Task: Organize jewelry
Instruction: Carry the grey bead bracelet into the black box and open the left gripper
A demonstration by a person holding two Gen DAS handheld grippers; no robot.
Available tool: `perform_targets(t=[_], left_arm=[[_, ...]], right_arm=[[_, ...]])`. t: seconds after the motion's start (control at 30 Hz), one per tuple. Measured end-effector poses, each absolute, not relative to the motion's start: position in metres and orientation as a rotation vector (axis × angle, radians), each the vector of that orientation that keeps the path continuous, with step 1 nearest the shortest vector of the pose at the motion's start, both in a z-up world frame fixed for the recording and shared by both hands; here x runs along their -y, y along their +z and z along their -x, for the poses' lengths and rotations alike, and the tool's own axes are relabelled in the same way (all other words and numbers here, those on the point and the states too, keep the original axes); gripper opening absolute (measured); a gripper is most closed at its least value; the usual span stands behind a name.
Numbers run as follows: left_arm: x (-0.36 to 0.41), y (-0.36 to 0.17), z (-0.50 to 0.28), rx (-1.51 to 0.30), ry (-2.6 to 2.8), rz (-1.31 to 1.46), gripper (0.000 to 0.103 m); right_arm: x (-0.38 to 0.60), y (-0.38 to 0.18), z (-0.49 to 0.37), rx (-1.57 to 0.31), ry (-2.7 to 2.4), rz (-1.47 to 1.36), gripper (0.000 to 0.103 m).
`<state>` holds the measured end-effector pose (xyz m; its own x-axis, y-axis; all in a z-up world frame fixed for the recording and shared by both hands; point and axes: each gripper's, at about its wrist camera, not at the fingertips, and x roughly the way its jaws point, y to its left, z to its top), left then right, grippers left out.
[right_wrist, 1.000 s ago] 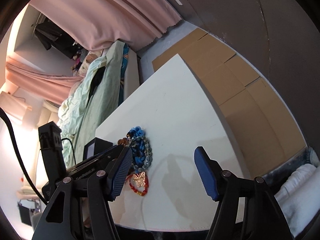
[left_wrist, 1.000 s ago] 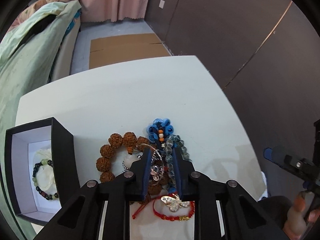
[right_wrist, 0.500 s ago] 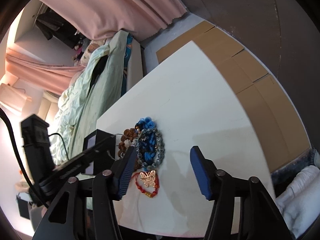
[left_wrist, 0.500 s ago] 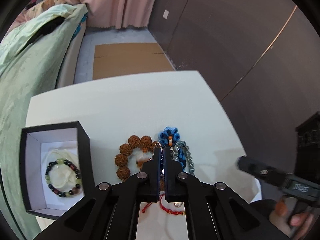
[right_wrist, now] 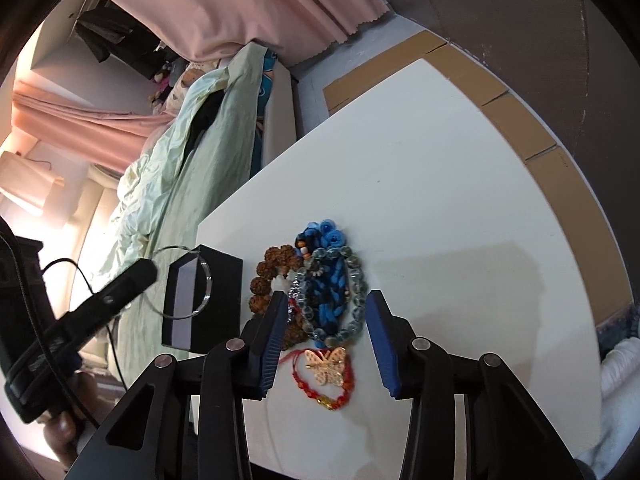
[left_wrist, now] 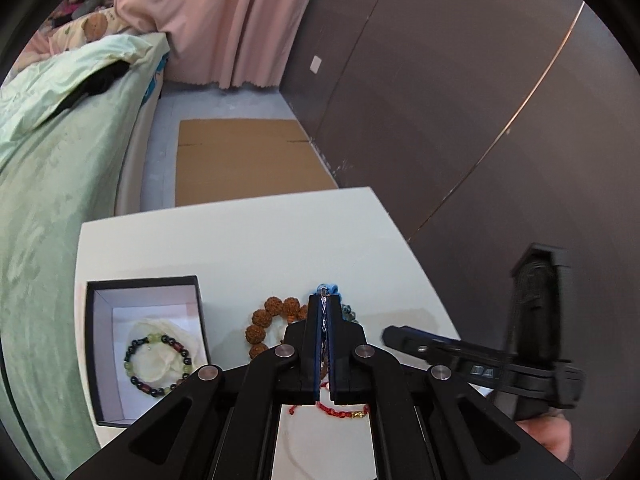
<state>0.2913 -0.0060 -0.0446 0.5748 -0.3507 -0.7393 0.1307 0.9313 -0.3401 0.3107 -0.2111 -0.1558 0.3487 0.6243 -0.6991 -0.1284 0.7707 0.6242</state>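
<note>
Two claws: I am working the left claw (left_wrist: 323,303) with its jaws pressed together on a thin silver hoop (right_wrist: 208,280), and the right claw (right_wrist: 326,294) with its jaws spread wide apart and gripping nothing.
Hoop position: in the right wrist view it is hanging from the left claw tip at centre left, in front of the black box (right_wrist: 218,300), clear of the desk (right_wrist: 440,200).
Grip risk: I am pinching only a sliver of the hoop, seen as a braided strand between the pads in the left wrist view, so I am judging that a jerk or tilt could be letting it swivel or slip out.
Drop risk: the box is sitting near the left desk edge with the bed beyond it, so a release made too early or too far left could be sending the hoop off the desk.
Box contents: a beaded bracelet (left_wrist: 156,364) is lying inside at lower left of the left wrist view, and a hard drop could be landing on it and tangling.
Pile risk: the brown seed bracelet (right_wrist: 264,276), blue knotted cord (right_wrist: 324,276), grey glass beads (right_wrist: 358,280) and red butterfly cord (right_wrist: 326,368) are lying overlapped at centre, just under the right claw, so closing there could be catching two pieces together.
Collision risk: both claws are working close together, so I am watching for a knock.
</note>
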Motion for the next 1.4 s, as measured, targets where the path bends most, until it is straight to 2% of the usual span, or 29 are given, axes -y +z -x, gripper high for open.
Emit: perform_targets(t=[0.1,0.23,0.6,0.7,0.73,1.4], left_arm=[[0.0,-0.036,-0.287,-0.897,-0.284,0.258,0.002],[-0.01,-0.028,-0.282,-0.877,-0.268,0.251,0.002],[-0.049,-0.023,-0.265,-0.858,-0.199,0.279,0.002],[-0.057,-0.02,-0.26,-0.851,-0.183,0.283,0.002],[-0.059,-0.019,-0.259,-0.849,-0.178,0.284,0.002],[-0.093,-0.037,-0.243,-0.868,-0.125,0.322,0.002]], right_arm=[[0.204,-0.157,-0.314,-1.122,0.518,-0.505,0.041],[0.193,-0.162,-0.322,-1.144,0.518,-0.487,0.031],[0.162,-0.168,-0.34,-1.183,0.496,-0.403,0.029],[0.151,-0.174,-0.343,-1.203,0.478,-0.353,0.019],[0.15,-0.174,-0.343,-1.2,0.468,-0.336,0.012],[0.18,-0.114,-0.305,-1.022,0.528,-0.481,0.012]])
